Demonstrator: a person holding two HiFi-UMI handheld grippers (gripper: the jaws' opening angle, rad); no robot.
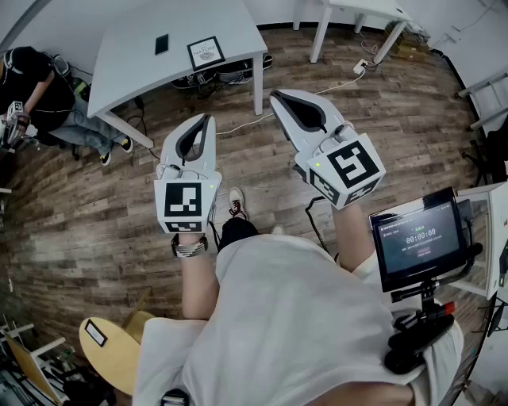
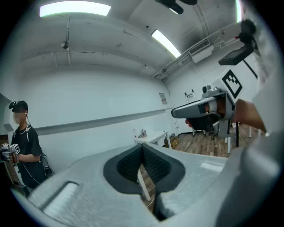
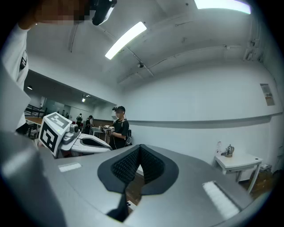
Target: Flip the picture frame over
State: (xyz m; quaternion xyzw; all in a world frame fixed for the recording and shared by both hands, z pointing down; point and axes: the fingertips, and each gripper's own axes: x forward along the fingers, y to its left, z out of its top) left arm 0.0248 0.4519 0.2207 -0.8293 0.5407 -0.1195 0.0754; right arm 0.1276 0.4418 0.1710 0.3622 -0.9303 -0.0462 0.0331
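The picture frame (image 1: 205, 52), black-edged with a white printed face showing, sits near the front edge of a grey table (image 1: 135, 71) ahead of me. Both grippers hang in the air over the wooden floor, well short of that table. My left gripper (image 1: 208, 118) is shut with nothing between its pads, and its tips (image 2: 142, 146) meet in the left gripper view. My right gripper (image 1: 275, 95) is likewise shut and empty, its tips (image 3: 140, 148) touching. Each gripper shows beside the other: the right gripper (image 2: 179, 111) and the left gripper (image 3: 95, 142).
A small black flat object (image 1: 162, 44) lies on the grey table behind the frame. A person in black (image 1: 36, 87) sits at the far left. White tables (image 1: 365, 9) stand at the back. A screen on a mount (image 1: 417, 236) is at my right, a wooden stool (image 1: 111, 349) at lower left.
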